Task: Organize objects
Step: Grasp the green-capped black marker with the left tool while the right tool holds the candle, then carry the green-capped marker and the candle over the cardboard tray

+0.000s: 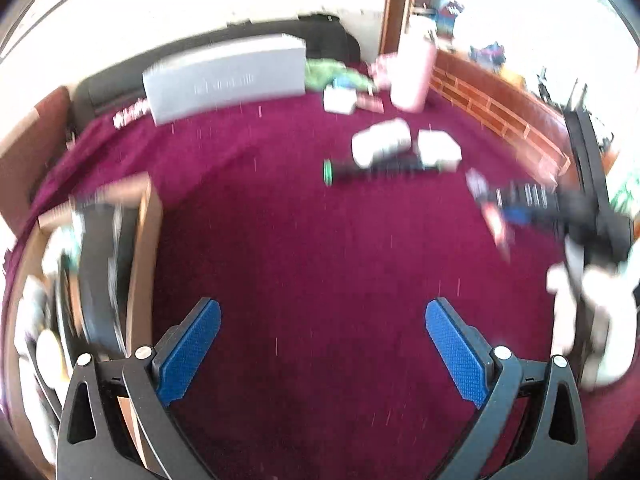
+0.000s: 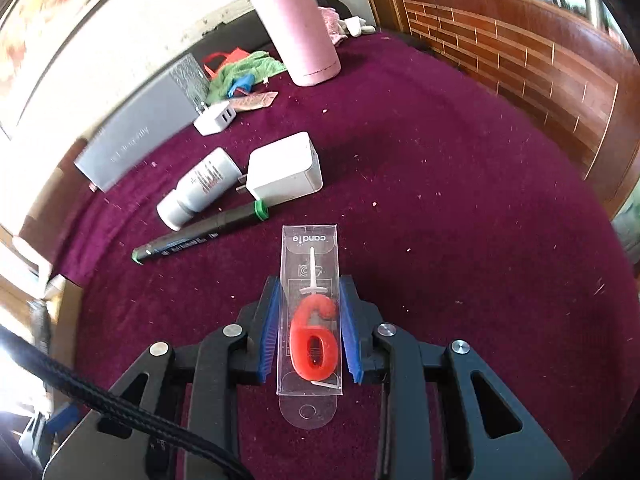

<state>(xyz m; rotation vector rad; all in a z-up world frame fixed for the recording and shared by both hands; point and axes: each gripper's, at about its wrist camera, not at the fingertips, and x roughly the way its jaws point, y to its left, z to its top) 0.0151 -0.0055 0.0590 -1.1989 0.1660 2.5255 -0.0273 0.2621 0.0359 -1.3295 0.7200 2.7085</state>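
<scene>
Maroon cloth [image 2: 440, 200], brick-patterned wooden wall [image 2: 520, 60]

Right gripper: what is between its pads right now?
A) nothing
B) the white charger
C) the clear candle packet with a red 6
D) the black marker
C: the right gripper has both blue pads pressed against the sides of the candle packet; the marker and charger lie farther off on the cloth.

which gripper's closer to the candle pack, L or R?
Right. The right gripper has its jaws shut on the candle pack. The left gripper hangs open over bare cloth, well apart from the pack.
</scene>
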